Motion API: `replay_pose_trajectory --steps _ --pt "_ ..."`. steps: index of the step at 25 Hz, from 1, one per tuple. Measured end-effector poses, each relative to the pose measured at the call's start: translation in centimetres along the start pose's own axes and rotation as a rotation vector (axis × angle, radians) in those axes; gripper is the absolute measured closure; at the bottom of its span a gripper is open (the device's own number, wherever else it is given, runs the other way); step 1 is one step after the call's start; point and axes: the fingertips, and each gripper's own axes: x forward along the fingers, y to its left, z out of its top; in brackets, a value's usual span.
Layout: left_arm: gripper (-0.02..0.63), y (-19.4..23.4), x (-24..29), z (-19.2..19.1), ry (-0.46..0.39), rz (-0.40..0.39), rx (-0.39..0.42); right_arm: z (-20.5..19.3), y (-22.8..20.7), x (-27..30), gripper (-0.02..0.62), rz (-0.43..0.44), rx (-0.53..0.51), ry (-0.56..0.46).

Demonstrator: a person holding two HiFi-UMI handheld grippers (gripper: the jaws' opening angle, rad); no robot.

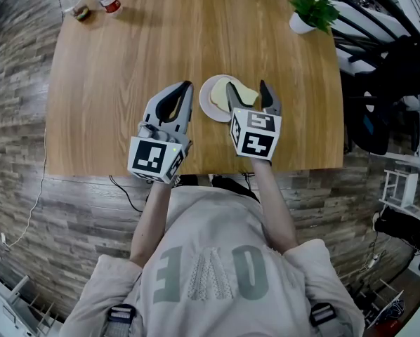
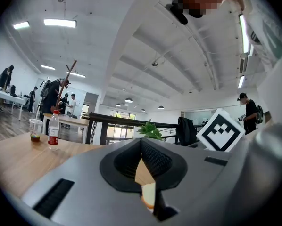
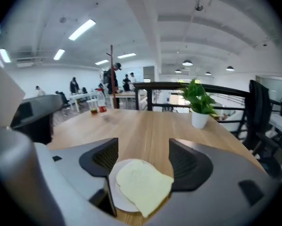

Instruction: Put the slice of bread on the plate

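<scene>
On the plate (image 1: 207, 102), toward the 6 o'clock edge of the desk (image 1: 126, 69), lies the bread (image 1: 242, 94). It rests flat and off-centre. In the head view it covers the plate's 3 o'clock half and appears to overhang the rim on that side. In the right gripper view the overhang shows at about 5 o'clock, and the long axis runs from roughly 10 to 4.

The right tool (image 1: 247, 85) is released. Its jaws stand wide apart with nothing between the pads, and the bread (image 3: 143, 185) lies below and just ahead of them, at the tool's 12 o'clock. No contact with bread or plate (image 3: 112, 187) is visible.

The left tool (image 1: 187, 86) is clenched on nothing, its tips meeting. It sits just beside the plate at 9 o'clock, pointing to 12. A sliver of bread shows past its closed jaws.

Judgement: placement looks complete. The right tool is the nearer one, and any withdrawal should go up and back toward 6 o'clock, clear of the overhanging edge.
</scene>
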Motion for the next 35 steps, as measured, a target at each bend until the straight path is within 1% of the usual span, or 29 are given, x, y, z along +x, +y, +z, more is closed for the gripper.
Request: replay_pose_trajectory --steps 2,3,4,5,6,8,9,11,12,14,15,16,18,20,23,26,35 --pt "0.597 -0.5 0.4 1.4 -0.026 -0.016 0.026 2.9 1.2 -1.8 0.255 0.124 -0.029 -0.101" --pt "0.597 -0.8 0.6 2.3 -0.042 -0.022 0.04 4.3 1.3 -2.9 0.263 0.154 -0.027 -0.16" --pt "0.597 -1.1 0.7 3.2 -0.062 -0.025 0.057 5.8 1.1 -4.0 0.338 0.161 -0.018 -0.225" --pt "0.597 -1.4 0.8 4.2 -0.084 -0.025 0.08 7.3 0.7 -5.2 0.542 0.16 -0.009 -0.29" --pt "0.597 -1.6 0.9 5.3 -0.105 -0.021 0.108 8.5 0.4 -6.4 0.569 0.16 -0.001 -0.348" --pt "0.597 -2.0 1.1 7.5 -0.134 0.0 0.169 10.5 -0.4 -8.4 0.578 0.146 0.003 -0.435" --pt "0.597 -2.2 1.2 8.5 -0.147 0.012 0.201 11.3 -0.9 -9.4 0.578 0.123 -0.012 -0.471" --pt "0.597 -2.6 1.2 10.4 -0.179 0.031 0.283 12.3 -1.6 -11.1 0.578 0.051 -0.092 -0.52" --pt "0.597 -2.9 1.3 11.0 -0.188 0.038 0.339 12.7 -1.7 -11.7 0.578 0.017 -0.141 -0.536" --pt "0.597 -3.6 1.4 11.6 -0.179 0.043 0.457 13.6 -1.3 -12.8 0.578 -0.017 -0.201 -0.573" --pt "0.597 -3.9 1.5 11.7 -0.179 0.041 0.485 13.9 -1.1 -13.1 0.578 -0.021 -0.211 -0.586" --pt "0.597 -4.1 1.6 11.8 -0.184 0.038 0.48 14.0 -1.0 -13.4 0.578 -0.023 -0.217 -0.59" --pt "0.597 -4.4 1.9 11.9 -0.19 0.03 0.43 14.0 -0.9 -13.5 0.58 -0.019 -0.222 -0.581" --pt "0.597 -4.7 2.2 11.9 -0.186 0.024 0.401 14.0 -0.8 -13.5 0.578 -0.004 -0.221 -0.579" --pt "0.597 -5.2 2.4 12.1 -0.183 0.017 0.41 13.9 -0.8 -13.6 0.58 0.015 -0.202 -0.589" --pt "0.597 -5.2 2.1 12.6 -0.2 0.025 0.416 13.2 -1.0 -13.7 0.58 0.018 -0.181 -0.563" --pt "0.597 -4.3 1.1 12.8 -0.195 0.058 0.408 12.5 -1.1 -13.9 0.58 0.02 -0.181 -0.551"
